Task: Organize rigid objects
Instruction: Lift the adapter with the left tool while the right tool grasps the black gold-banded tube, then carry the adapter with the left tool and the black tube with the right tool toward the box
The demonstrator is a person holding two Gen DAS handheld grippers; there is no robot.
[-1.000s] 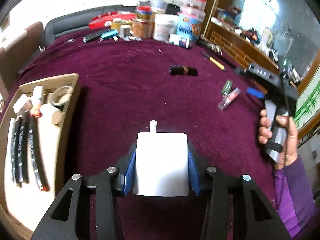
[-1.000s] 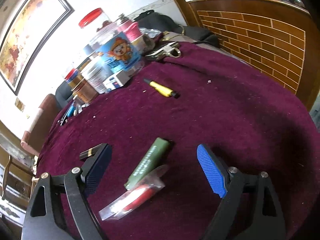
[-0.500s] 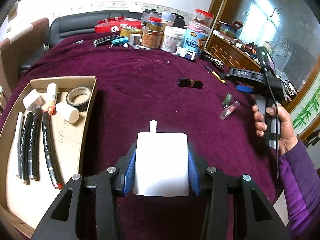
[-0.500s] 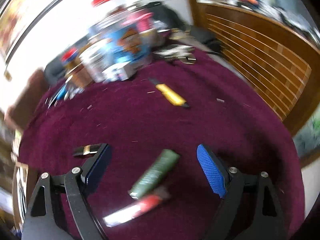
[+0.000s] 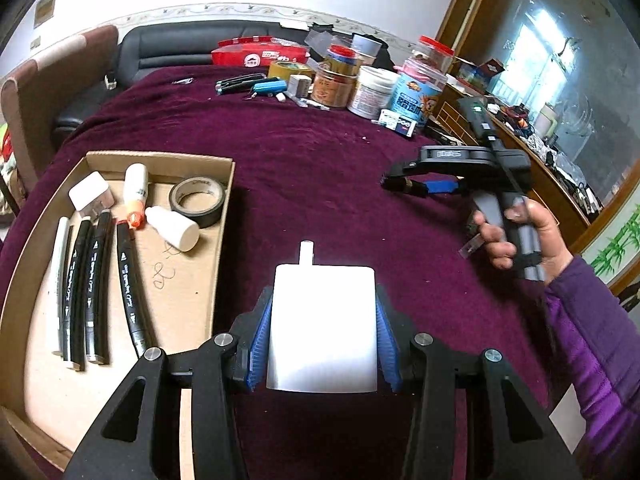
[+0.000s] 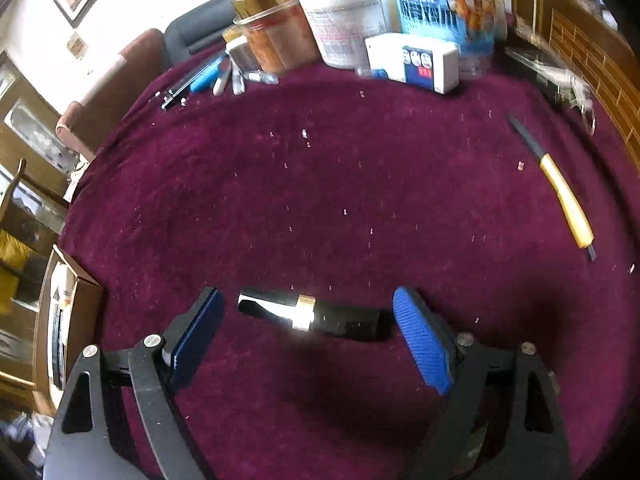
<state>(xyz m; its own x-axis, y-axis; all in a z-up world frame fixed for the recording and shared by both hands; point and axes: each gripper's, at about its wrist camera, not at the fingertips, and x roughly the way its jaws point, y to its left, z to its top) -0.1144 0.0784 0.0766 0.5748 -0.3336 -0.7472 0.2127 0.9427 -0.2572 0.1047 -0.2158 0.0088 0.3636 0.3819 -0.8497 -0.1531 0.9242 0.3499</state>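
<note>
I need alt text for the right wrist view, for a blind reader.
The open right claw hangs over a black tube with a gold band, which lies between its blue pads on a purple cloth. Farther off lie a yellow-handled knife and several jars.

bare cloth (image 6: 320, 184) mid-table, jars (image 6: 344, 20) crowding far edge

Bright window daylight; fisheye-warped, blurred edges
</note>
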